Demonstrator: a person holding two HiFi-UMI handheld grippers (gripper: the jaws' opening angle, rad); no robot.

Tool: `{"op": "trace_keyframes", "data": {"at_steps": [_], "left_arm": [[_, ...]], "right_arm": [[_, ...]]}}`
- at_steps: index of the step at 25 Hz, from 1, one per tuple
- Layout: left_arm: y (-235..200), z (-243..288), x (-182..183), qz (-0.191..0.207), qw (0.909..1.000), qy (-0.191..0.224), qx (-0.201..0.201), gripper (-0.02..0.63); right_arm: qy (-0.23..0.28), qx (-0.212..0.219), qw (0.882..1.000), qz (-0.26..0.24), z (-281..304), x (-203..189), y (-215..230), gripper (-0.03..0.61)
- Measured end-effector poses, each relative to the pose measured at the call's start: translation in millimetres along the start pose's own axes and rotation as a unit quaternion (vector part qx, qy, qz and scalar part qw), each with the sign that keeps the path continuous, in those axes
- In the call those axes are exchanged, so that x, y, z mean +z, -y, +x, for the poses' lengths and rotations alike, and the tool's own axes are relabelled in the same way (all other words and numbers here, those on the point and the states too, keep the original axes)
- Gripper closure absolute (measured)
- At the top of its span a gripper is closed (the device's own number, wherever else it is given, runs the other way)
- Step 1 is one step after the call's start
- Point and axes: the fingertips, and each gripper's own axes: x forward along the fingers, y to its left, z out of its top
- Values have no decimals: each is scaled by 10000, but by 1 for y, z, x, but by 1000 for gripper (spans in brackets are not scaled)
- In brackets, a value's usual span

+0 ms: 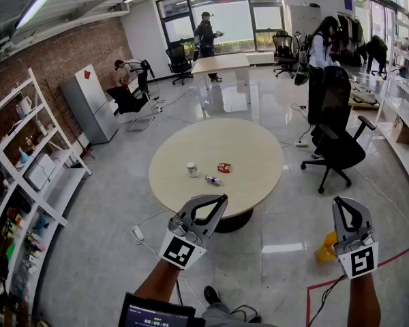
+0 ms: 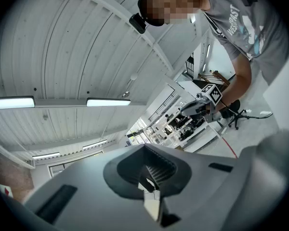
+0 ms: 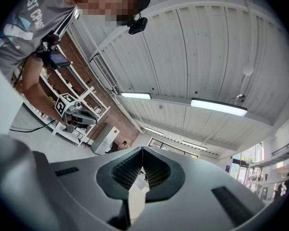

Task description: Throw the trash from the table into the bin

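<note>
The left gripper (image 1: 221,198) and right gripper (image 1: 339,201) are both pressed together and empty, near the person. The cup (image 1: 193,169), red wrapper (image 1: 223,167) and small bottle (image 1: 213,180) lie in the middle of the table (image 1: 191,138), well apart from what looks like a yellow bin (image 1: 325,248) on the floor at right. Reaching in with the jaws unopened could knock the bottle and send it rolling off the edge.

Head cam: high, looks down at distant table (image 1: 191,148). Gripper cams face ceiling (image 3: 207,47), share person (image 3: 19,23).

Grey left claw (image 1: 221,198) and right claw (image 1: 337,201) carry black-and-white marker cubes (image 1: 180,249) — T-shirt (image 2: 250,23) grey, printed.
</note>
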Motion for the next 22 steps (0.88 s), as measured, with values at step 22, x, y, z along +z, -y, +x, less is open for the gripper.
{"op": "trace_keyframes", "data": {"at_steps": [22], "left_arm": [[-258,-33,-191,-1002,9874,788,938,571]], "right_arm": [[52,385,9992,12,330,-47,-111,571]]}}
